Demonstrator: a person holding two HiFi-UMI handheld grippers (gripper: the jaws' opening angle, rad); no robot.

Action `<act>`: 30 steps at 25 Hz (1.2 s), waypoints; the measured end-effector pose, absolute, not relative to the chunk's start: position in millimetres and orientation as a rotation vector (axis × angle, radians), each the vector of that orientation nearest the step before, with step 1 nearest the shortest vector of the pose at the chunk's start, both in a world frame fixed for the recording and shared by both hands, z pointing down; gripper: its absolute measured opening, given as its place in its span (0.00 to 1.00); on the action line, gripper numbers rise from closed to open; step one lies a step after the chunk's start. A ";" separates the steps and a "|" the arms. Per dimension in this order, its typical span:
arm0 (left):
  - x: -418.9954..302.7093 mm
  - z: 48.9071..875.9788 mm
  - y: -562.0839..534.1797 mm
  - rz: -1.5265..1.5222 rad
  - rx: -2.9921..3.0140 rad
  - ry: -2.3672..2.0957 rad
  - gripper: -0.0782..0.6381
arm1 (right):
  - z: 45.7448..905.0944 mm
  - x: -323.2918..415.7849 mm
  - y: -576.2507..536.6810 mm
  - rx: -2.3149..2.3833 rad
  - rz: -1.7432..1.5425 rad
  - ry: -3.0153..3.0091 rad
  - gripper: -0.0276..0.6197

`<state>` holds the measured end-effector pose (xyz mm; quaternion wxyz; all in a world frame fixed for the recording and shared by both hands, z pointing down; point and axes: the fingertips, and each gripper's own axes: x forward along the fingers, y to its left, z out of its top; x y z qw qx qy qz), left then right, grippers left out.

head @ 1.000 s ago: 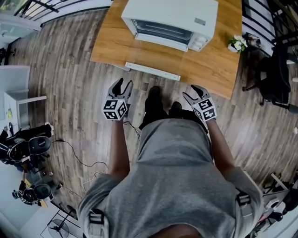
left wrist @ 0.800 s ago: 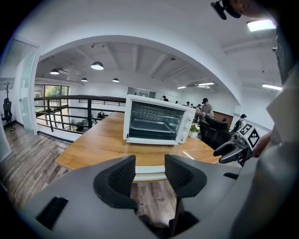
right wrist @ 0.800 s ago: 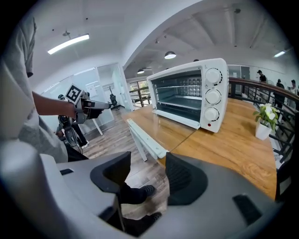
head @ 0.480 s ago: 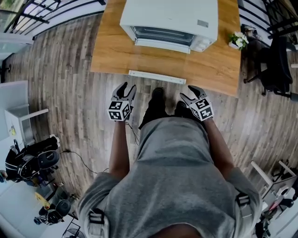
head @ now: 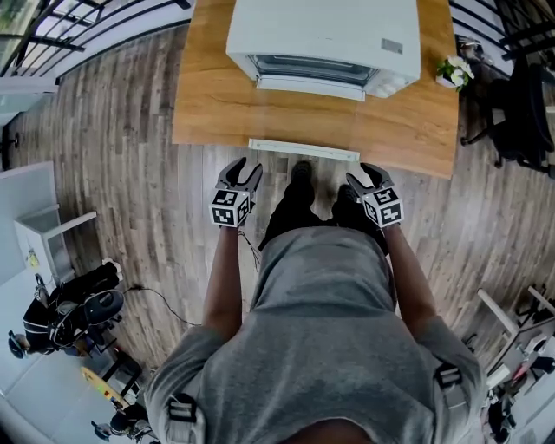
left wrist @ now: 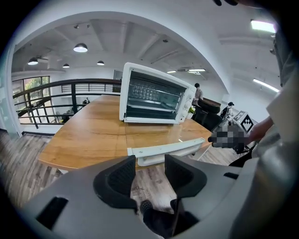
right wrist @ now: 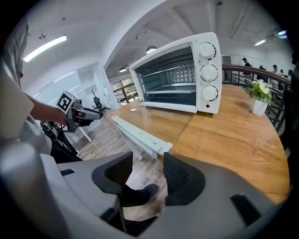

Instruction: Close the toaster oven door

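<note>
- Left gripper: jaws spread with nothing between them. Over the last second it has come forward and now sits just short of the left end of the door handle, without touching it.
- Toaster oven: it stands toward the far side of the table. Its glass door still lies folded down flat, with the handle out past the near table edge, so closing has not begun.
- Right gripper: jaws apart and empty, though they have just been closing a little. It too has advanced and is now near the handle's right end.
- Both grippers look set to get under the handle, and the door then needs swinging up.
- Wooden table: bare apart from the oven and a small potted plant at the right corner.
- Room: black railing at far left, plank floor, black office chair at right.
</note>
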<state>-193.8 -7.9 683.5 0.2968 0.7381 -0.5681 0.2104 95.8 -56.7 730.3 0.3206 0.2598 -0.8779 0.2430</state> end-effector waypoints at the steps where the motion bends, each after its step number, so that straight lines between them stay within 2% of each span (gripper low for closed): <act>1: -194.5 687.1 -10.1 0.564 1.964 -1.498 0.40 | 733.7 95.7 -57.0 0.695 0.652 -2.298 0.37; 14: -208.9 732.4 -38.9 0.642 1.992 -1.331 0.40 | 760.0 89.1 -68.9 0.838 0.749 -2.207 0.36; 30: -206.4 741.9 -52.6 0.688 2.098 -1.171 0.40 | 771.3 74.8 -85.4 0.999 0.810 -2.163 0.31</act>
